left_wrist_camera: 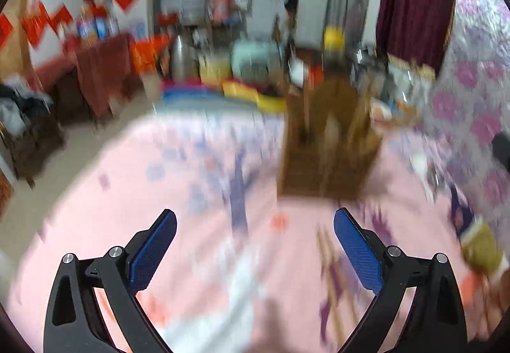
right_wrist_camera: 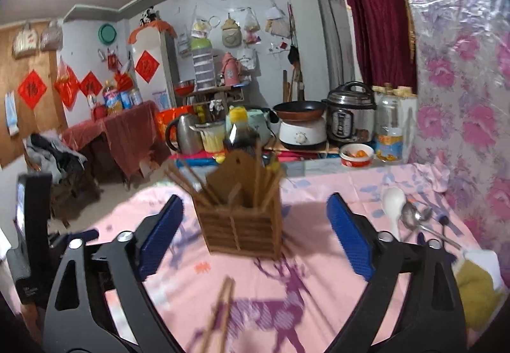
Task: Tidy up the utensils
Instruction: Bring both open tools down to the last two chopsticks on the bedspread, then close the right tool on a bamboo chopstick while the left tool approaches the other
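A slatted wooden utensil holder (right_wrist_camera: 242, 219) stands upright on the pink deer-print tablecloth (right_wrist_camera: 318, 257), with several chopsticks (right_wrist_camera: 191, 181) leaning in it. My right gripper (right_wrist_camera: 255, 197) is open, its blue pads apart on either side of the holder and not touching it. A loose pair of chopsticks (right_wrist_camera: 220, 314) lies on the cloth in front. A white spoon (right_wrist_camera: 393, 203) and metal spoons (right_wrist_camera: 414, 219) lie to the right. In the blurred left wrist view my left gripper (left_wrist_camera: 255, 212) is open and empty over the cloth, with the holder (left_wrist_camera: 328, 155) ahead to the right.
A yellow-green cloth (right_wrist_camera: 478, 292) lies at the right edge by the floral wall (right_wrist_camera: 462, 98). Behind the table stand a kettle (right_wrist_camera: 185, 133), a sauce bottle (right_wrist_camera: 239, 130), a pan (right_wrist_camera: 299, 109), a pressure cooker (right_wrist_camera: 350, 117) and a small bowl (right_wrist_camera: 356, 155). A black device (right_wrist_camera: 28, 241) is at the left.
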